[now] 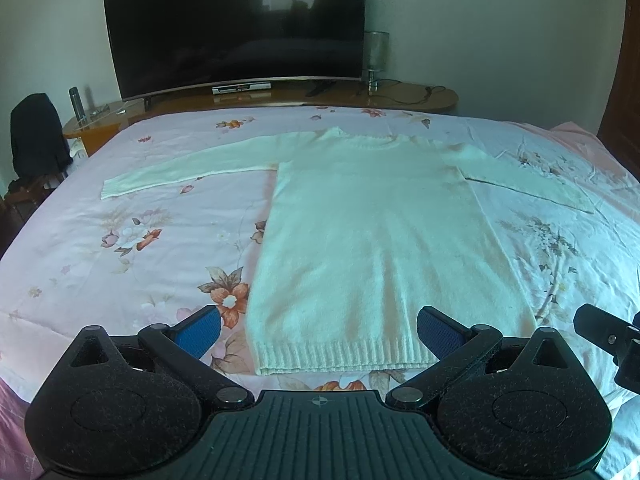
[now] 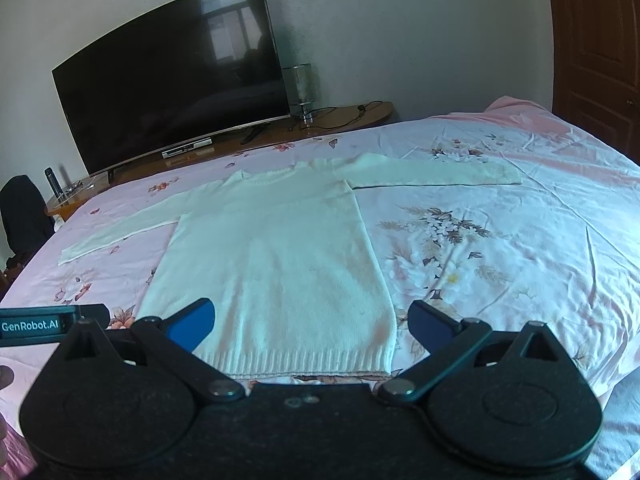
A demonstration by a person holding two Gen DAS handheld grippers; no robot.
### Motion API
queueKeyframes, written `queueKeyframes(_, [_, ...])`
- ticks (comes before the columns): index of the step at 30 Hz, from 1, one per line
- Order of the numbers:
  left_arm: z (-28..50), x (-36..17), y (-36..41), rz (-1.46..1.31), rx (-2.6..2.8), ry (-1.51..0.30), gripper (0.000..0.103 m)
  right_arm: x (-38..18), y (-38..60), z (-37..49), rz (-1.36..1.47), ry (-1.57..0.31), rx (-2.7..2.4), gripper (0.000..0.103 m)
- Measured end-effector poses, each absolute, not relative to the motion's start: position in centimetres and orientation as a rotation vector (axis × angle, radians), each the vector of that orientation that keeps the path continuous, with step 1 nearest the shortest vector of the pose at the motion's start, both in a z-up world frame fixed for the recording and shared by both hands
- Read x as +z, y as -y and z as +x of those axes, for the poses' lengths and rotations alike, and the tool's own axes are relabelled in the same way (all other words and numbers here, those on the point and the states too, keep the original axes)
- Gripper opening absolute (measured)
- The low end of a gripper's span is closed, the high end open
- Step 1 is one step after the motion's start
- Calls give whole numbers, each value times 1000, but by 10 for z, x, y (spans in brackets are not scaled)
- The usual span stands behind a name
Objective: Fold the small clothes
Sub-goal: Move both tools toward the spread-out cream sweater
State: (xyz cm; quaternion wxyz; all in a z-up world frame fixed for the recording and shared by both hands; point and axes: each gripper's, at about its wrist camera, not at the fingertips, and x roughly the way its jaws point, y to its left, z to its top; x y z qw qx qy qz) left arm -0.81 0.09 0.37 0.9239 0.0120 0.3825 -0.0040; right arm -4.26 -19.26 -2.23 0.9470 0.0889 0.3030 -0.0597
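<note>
left tongs cut off by the frame's left edge.

The sweater lies flat on the bed, its hem at 6 o'clock and its neck at 12, with one sleeve reaching toward 9 o'clock and the other toward 3. Beyond the bed at 12 o'clock a long surface carries a television, a lamp to its right and a bottle at its far left end. The left tongs and right tongs sit side by side at 6 o'clock, above the hem.
</note>
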Motion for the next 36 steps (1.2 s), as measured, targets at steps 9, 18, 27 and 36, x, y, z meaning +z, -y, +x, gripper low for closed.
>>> queueKeyframes(9, [-3,4,-2,24,-10,-786,103,-20,191,-39,177,-611,-127,103])
queueKeyframes(18, [5,3,-5,14,-4,-786,103,-18,193,-32,176,-608,-126,103])
queueKeyframes(27, [17,0,-6,13,3,-791,103,-17,194,-21,173,-605,-131,103])
queueKeyframes(36, [34,-2,-7,8,7,-797,103,-17,197,-4,173,-608,-135,103])
